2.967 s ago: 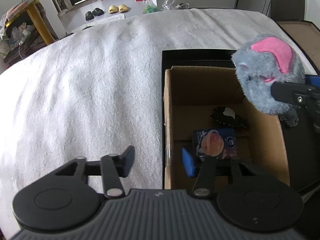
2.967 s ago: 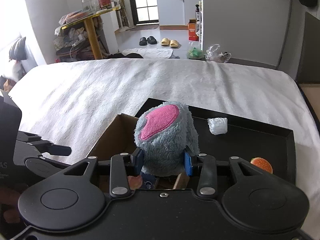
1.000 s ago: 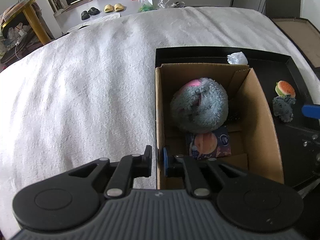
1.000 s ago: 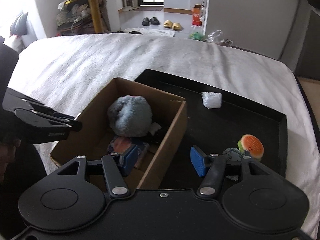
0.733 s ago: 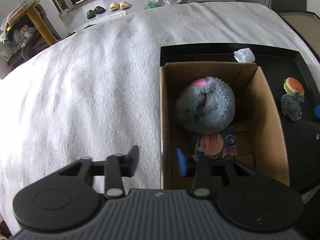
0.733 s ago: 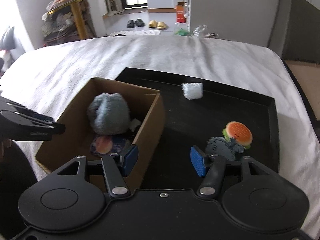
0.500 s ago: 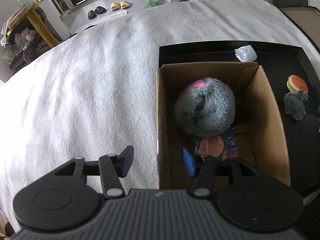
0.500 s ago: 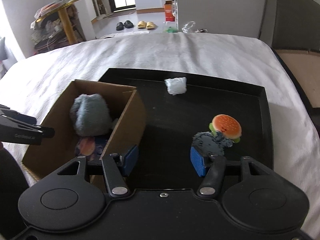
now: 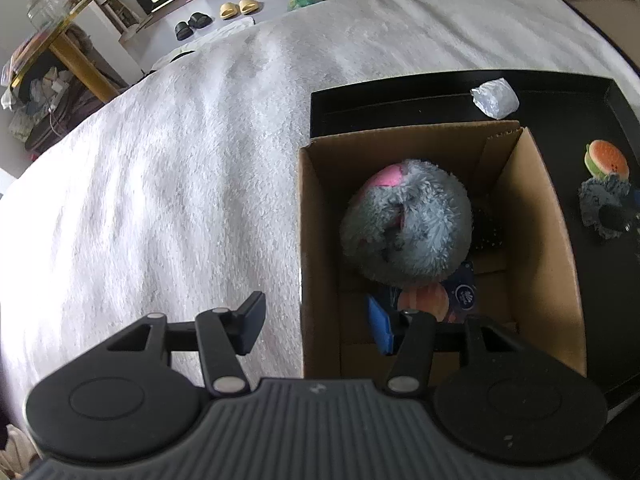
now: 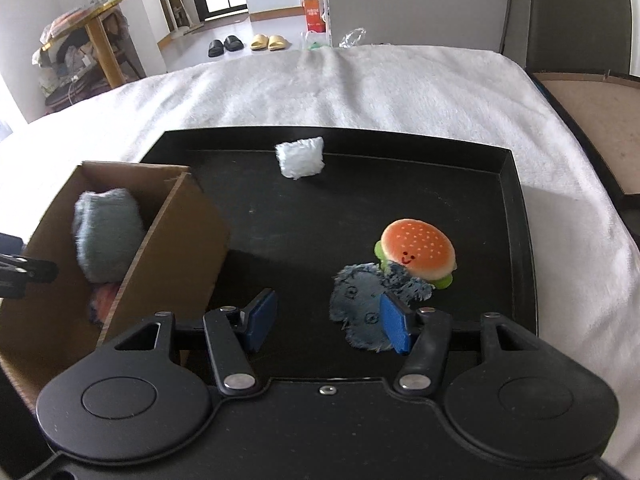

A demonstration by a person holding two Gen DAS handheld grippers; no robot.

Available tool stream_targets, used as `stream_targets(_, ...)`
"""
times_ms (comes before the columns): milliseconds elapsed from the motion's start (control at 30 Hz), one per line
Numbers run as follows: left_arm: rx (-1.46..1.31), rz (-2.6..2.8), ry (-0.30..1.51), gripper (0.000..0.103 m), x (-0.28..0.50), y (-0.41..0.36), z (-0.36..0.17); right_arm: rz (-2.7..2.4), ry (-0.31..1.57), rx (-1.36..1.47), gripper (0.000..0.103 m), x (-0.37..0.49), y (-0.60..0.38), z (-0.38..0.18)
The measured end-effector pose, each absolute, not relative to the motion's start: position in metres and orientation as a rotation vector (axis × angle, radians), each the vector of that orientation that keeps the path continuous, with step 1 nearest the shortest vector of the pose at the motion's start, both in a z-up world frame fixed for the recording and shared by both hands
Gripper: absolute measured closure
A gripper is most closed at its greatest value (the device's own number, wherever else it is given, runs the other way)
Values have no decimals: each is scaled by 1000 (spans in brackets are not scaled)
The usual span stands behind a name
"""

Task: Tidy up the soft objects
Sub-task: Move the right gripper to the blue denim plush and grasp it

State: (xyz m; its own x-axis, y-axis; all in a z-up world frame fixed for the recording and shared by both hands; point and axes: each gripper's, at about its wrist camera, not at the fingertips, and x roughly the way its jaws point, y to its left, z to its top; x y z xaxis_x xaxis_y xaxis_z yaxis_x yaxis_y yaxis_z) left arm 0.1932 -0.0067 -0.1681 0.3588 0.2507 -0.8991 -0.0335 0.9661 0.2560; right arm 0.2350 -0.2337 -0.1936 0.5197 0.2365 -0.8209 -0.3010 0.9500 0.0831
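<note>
Right claw [image 10: 326, 320] hangs over the black tray [image 10: 516, 208], jaws apart and nothing between them. Its right pad sits in front of the blue-grey fuzzy toy [image 10: 366, 300], which lies flat on the tray and touches the little burger plush [image 10: 418, 250] just behind it. Left claw [image 9: 316, 322] is open too, straddling the near left wall of the cardboard box [image 9: 556, 240], one finger outside, one inside. In the box the big grey plush [image 9: 406, 224] lies on top of a printed packet [image 9: 440, 296]. Farther back, a white fluffy square [image 10: 300, 157] lies near the tray's far rim, all on the white bed [image 9: 180, 184].
</note>
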Motion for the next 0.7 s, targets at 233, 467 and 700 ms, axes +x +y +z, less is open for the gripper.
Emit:
stream_targets(233, 238, 202, 1218, 49, 199, -13, -175, 306, 996, -107, 47, 251, -234, -210)
stream_targets(467, 270, 216, 1227, 49, 205, -20, -177, 291, 1054, -143, 47, 255, -233, -227)
stream_targets(700, 292, 225, 1234, 49, 204, -23, -178, 260, 1052, -189, 73, 251, -233, -238)
